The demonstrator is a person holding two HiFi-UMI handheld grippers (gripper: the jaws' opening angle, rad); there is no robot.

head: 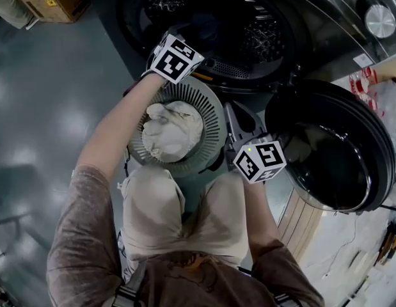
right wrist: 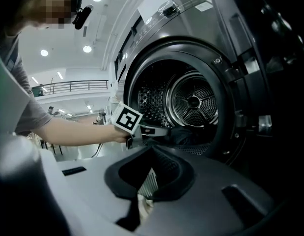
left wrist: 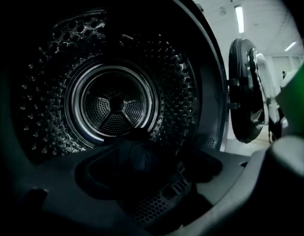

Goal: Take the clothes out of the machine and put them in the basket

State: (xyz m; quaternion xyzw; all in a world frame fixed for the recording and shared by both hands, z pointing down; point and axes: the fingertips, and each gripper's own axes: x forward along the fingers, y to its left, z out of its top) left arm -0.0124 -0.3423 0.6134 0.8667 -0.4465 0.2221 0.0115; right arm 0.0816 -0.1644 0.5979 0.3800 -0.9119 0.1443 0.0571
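Left hand-held gripper (right wrist: 160,130) is reaching into the machine (head: 300,37) opening, just over the lower lip. Its jaws are wide apart and not clamped on anything. A dark garment (left wrist: 142,156) lies at the front of the drum (left wrist: 112,104), right ahead of the jaws. Can't tell whether they touch it.

Right hand-held gripper (head: 239,121) hangs beside the right rim of the basket (head: 210,117), pointing at the machine. Its jaws are apart and empty, with basket slats and pale cloth visible through the gap.

The basket sits on the floor (head: 44,107), near side of the opening, with white clothes (head: 172,130) bunched inside. The door (head: 332,149) is swung open on the right.
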